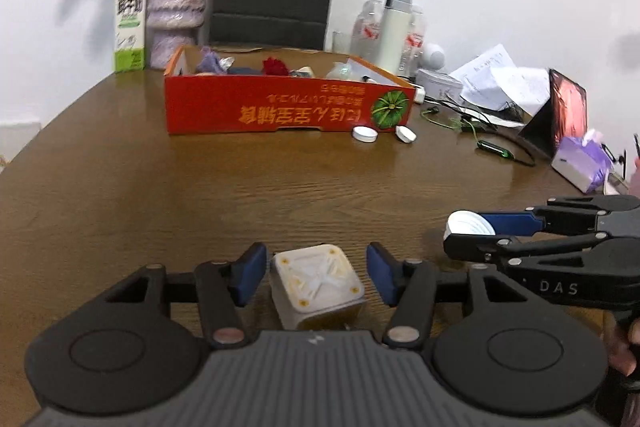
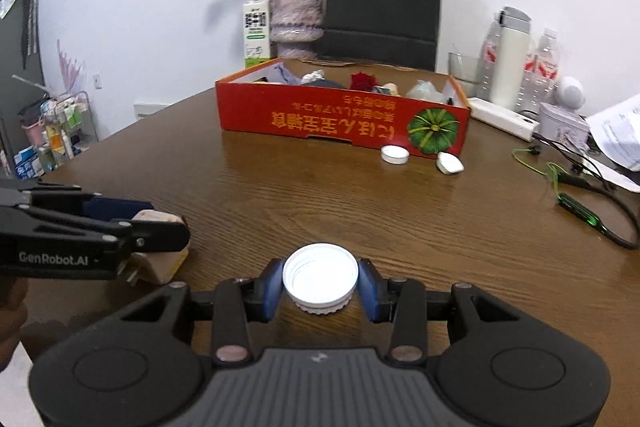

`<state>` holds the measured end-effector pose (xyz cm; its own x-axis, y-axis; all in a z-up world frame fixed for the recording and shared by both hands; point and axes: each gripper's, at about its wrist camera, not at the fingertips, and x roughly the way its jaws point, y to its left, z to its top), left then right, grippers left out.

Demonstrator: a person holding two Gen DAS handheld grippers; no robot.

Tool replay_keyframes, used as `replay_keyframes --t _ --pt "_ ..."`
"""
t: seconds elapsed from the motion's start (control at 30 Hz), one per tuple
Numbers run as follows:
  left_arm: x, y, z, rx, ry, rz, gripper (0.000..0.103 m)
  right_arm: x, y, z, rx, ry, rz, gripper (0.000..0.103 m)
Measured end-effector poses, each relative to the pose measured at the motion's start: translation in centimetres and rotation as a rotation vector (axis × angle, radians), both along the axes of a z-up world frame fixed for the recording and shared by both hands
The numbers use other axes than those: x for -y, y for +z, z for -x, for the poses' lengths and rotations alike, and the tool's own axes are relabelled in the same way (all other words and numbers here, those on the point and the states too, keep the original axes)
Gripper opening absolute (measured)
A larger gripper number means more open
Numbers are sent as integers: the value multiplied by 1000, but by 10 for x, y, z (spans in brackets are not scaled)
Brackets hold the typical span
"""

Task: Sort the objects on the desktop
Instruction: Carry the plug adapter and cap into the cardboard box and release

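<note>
Right gripper [image 2: 320, 285] pinches a white cap [image 2: 320, 277], open side up, one blue pad on each side touching its rim, low over the table [image 2: 360, 219]. Left gripper [image 1: 316, 273] is spread wide around a white cube [image 1: 318, 285]; the cube sits on the table between the pads, tilted, gaps on both sides, nearer the left pad [image 1: 250, 273]. In the left wrist view, the right gripper [image 1: 466, 231] with the cap [image 1: 468, 223] sits just right of the cube. Farther back, a red box [image 2: 340, 123] holds assorted items; two more white caps [image 2: 395, 154] [image 2: 450, 163] lie against its front right corner. Green cable [image 2: 576, 207], bottles [image 2: 540, 67], papers at right; vase [image 2: 296, 15], milk carton [image 2: 256, 27], black bag [image 2: 384, 7] behind.
</note>
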<state>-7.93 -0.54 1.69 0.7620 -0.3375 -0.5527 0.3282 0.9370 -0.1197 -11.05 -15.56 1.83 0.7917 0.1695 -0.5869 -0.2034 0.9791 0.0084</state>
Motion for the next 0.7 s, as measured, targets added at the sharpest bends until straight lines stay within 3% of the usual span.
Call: replay_keyframes --t 0.1,0.23,0.27,0.33,0.37,0.43,0.53,0.7 --pt "10 1 4 21 -50 -38 82 6 0 4 -2 -28 4 39" --pt "13 -6 10 32 -81 -65 82 12 0 6 -1 -40 -7 39" --pt "13 -10 6 7 -69 -62 80 13 0 5 -2 -38 -8 39" --pt "10 -16 1 -22 -38 -59 66 12 -2 2 -10 -34 -7 39" --pt "11 -16 1 -5 -27 -67 61 11 -3 0 -14 -29 -5 39" --pt "12 -15 0 0 -26 -84 41 8 -5 -2 -20 -14 -9 39" --pt "6 -8 -7 -52 -13 -25 39 7 -6 -7 -23 10 -19 39" --pt "2 12 -16 17 18 -14 39 21 8 -23 -9 -16 -83 39"
